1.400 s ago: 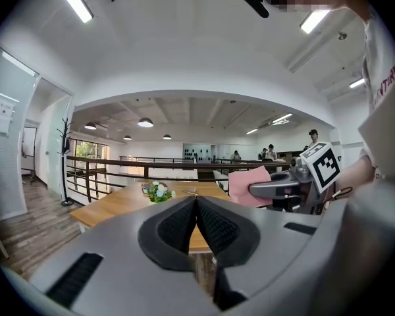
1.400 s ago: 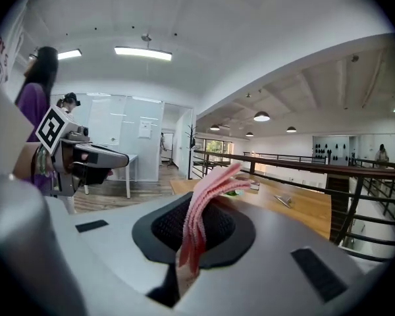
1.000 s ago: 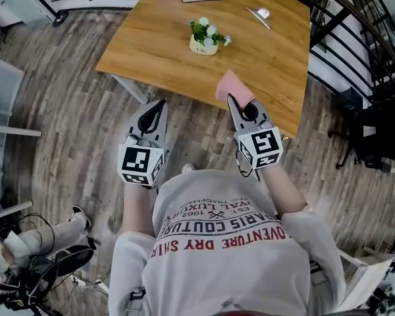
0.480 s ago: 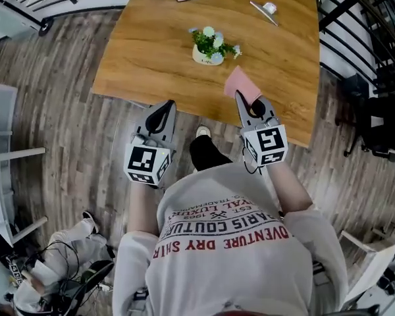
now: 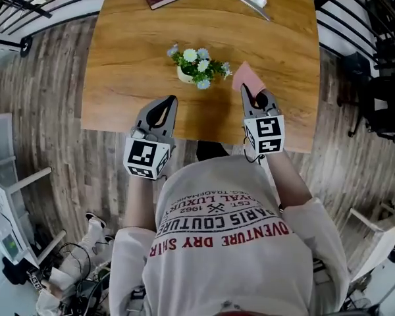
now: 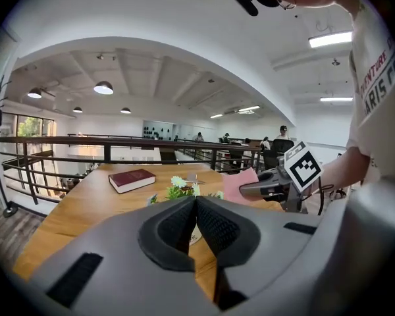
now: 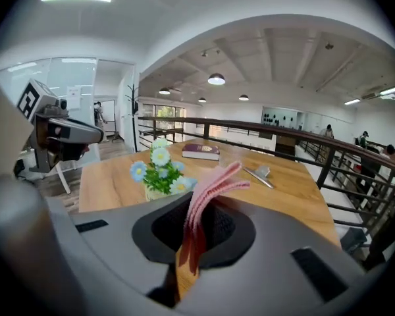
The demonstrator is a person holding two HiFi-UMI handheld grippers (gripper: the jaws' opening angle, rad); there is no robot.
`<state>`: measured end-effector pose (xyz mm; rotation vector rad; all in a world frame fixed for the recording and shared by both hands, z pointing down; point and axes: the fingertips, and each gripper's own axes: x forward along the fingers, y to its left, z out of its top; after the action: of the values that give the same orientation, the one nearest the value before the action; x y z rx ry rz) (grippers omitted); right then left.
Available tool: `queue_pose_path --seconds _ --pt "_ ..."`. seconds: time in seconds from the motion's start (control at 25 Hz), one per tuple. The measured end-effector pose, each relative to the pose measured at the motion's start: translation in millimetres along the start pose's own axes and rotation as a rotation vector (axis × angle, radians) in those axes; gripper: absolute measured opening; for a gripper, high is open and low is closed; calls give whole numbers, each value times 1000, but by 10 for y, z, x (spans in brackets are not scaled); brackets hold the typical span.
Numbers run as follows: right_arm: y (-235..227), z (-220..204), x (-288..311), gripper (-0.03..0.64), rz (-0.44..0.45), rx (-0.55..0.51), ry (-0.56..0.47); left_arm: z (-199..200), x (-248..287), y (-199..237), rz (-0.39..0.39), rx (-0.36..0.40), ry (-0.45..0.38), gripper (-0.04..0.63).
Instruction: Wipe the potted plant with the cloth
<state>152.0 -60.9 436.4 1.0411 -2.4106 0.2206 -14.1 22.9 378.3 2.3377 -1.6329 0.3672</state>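
Our right claw (image 5: 245,89) clamps the pink cloth (image 5: 245,75) beside the potted plant (image 5: 196,68). Our left claw (image 5: 172,100) is clenched, empty.

small potted plant (image 5: 196,68) (image 6: 181,191) (image 7: 159,170): upright in a pale round pot, green leaves with white and light blue flowers, standing on the wooden desk (image 5: 131,58) about midway across and nearer its close edge. pink cloth (image 5: 245,78) (image 6: 240,183) (image 7: 207,189): folded into layers, pinched on edge in the right tongs (image 5: 247,87) (image 7: 194,226), free end sticking up and forward past the tips, raised above the desk just to the right of the flowers.
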Motion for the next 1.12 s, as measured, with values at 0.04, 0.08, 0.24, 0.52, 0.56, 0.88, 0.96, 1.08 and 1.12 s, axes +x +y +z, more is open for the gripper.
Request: queue_pose_path --seconds 0.04,0.08,0.24,0.52,0.56,0.88,0.96,1.08,1.12 --pt "-44 -84 64 35 -5 11 26 -41 95 14 -13 6 14 17" --pt "-85 -166 128 35 -5 20 49 -89 188 28 -23 13 26 17" --pt "-225 -453 399 35 2 32 119 -302 514 97 -38 -6 49 17" --pt "-59 -673 826 35 44 23 195 -632 859 216 -117 -9 105 17" --pt "-37 -696 874 35 50 18 202 -671 905 220 -127 -9 115 17" --pt "186 -733 1114 35 75 -53 210 -829 1105 230 -206 41 180 17" --pt "271 -733 1136 35 90 -95 208 -828 1126 261 -215 28 186 17" --pt "365 -712 1157 35 98 -149 209 -790 1169 327 -221 9 184 17" --pt "383 -715 1153 35 93 -156 212 -783 1174 334 -227 8 181 17"
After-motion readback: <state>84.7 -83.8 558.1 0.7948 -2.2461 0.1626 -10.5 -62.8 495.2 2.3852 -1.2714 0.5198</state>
